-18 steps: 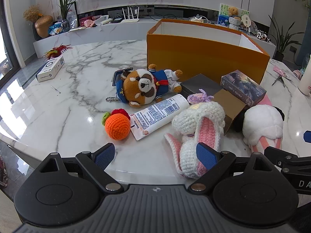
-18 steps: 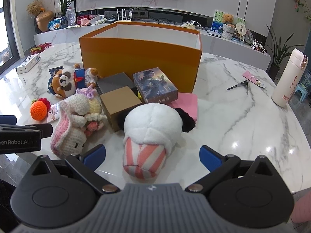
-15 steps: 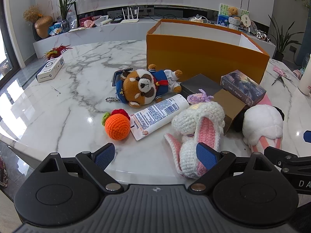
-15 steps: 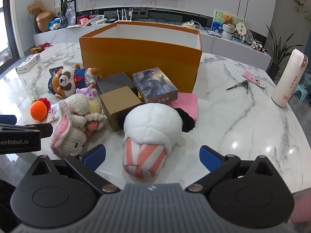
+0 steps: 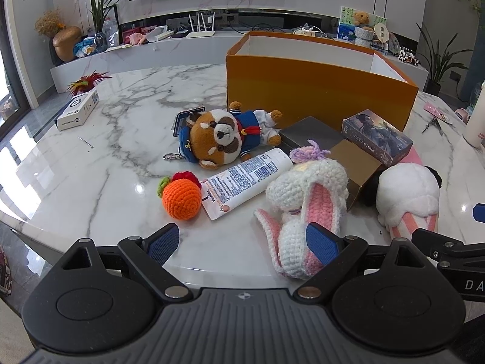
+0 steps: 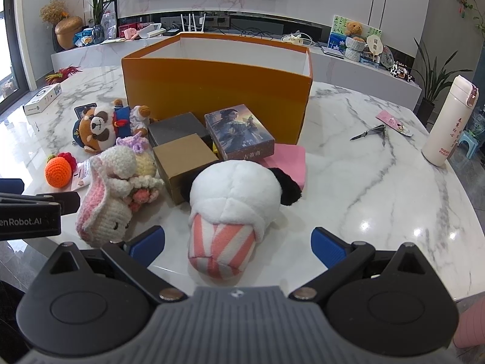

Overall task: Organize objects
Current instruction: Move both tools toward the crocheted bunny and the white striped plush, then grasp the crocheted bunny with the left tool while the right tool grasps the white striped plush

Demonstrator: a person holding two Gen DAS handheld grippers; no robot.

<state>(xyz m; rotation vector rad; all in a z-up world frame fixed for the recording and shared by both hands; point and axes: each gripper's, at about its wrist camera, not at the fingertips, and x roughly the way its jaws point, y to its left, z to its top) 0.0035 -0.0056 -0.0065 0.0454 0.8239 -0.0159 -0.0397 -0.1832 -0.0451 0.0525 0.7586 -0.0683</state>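
An open orange box (image 5: 318, 91) (image 6: 218, 91) stands at the back of the marble table. In front of it lie a red-panda plush (image 5: 224, 136) (image 6: 100, 126), a crocheted orange (image 5: 181, 200) (image 6: 58, 171), a lotion tube (image 5: 242, 179), a crocheted bunny (image 5: 303, 200) (image 6: 112, 191), a brown box (image 6: 185, 163), a dark box (image 6: 177, 127), a card box (image 6: 239, 132) and a white plush with pink stripes (image 6: 233, 209) (image 5: 409, 200). My left gripper (image 5: 242, 244) is open at the table's near edge, before the tube and bunny. My right gripper (image 6: 238, 244) is open, straddling the striped plush's near end.
A white thermos (image 6: 451, 121) stands at the far right, with scissors (image 6: 369, 132) and a pink card (image 6: 394, 123) near it. A small white carton (image 5: 78, 113) lies at the far left. A pink pad (image 6: 288, 163) lies under the card box.
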